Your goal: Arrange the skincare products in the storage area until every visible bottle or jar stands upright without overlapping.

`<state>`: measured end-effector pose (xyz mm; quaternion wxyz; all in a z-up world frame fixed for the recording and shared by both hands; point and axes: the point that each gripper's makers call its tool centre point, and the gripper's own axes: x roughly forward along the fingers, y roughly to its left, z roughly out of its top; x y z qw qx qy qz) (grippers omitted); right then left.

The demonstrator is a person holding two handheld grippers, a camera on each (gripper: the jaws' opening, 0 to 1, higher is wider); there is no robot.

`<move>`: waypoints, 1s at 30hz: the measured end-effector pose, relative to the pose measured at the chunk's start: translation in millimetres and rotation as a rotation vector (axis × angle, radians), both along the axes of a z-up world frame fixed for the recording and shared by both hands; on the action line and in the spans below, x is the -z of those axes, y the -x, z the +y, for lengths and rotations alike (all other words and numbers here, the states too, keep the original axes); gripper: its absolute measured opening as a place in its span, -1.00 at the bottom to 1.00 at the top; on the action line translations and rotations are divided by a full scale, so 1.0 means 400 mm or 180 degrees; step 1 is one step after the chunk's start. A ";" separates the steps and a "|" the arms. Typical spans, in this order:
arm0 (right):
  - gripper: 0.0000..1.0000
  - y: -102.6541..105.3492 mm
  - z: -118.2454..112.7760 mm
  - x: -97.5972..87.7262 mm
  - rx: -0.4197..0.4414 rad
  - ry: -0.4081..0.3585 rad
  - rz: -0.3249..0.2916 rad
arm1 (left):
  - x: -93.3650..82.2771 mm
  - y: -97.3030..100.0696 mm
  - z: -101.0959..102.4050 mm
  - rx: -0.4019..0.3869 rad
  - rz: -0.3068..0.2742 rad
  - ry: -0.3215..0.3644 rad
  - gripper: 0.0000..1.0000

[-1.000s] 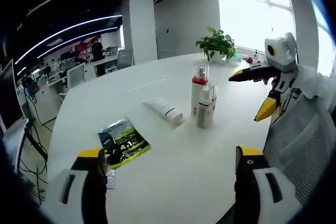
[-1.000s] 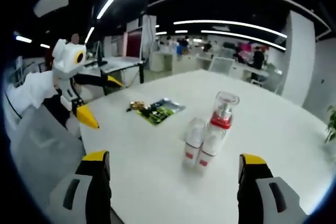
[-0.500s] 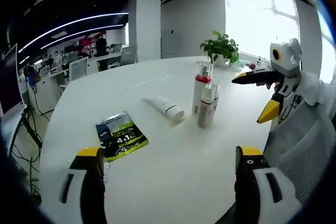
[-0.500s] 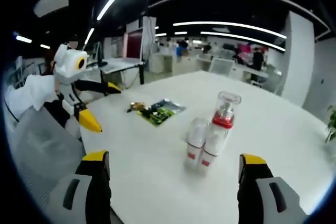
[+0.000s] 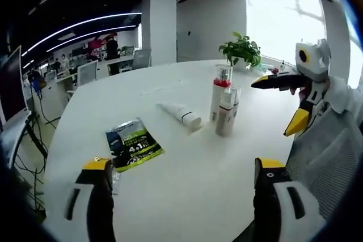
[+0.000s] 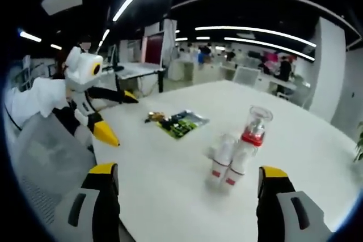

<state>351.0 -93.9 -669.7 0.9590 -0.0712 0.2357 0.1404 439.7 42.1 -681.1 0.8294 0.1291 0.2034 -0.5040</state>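
A tall pump bottle [image 5: 220, 96] with a red band and a clear cap stands upright on the white table [image 5: 187, 174]. A smaller white bottle [image 5: 227, 113] stands tight against it. To their left a white tube [image 5: 180, 115] lies flat on its side. In the right gripper view the pump bottle [image 6: 253, 135] has two small white bottles [image 6: 222, 160] in front of it. My left gripper [image 5: 182, 165] is open and empty, short of the products. My right gripper [image 6: 187, 171] is open and empty too, held off the table's edge. Each gripper shows in the other's view, open: right gripper [image 5: 281, 103], left gripper [image 6: 118, 116].
A green sachet [image 5: 133, 145] lies flat near the left jaw and also appears as the sachet [image 6: 181, 123] in the right gripper view. A potted plant [image 5: 241, 49] stands at the far edge. A grey mesh chair [image 5: 323, 157] sits at the table's near right side.
Both views have drifted slightly with the hands. The bottles, tube and sachet stay where they were, and both grippers remain open.
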 end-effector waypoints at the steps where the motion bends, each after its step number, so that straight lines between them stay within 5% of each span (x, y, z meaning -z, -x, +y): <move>1: 0.99 0.001 -0.004 0.002 0.0010 0.0000 0.0010 | -0.010 0.002 -0.002 0.0012 -0.0065 0.0008 0.99; 30: 0.99 -0.001 -0.053 -0.010 0.0228 -0.0070 -0.0009 | -0.026 0.005 -0.024 0.0022 0.0075 0.0136 0.99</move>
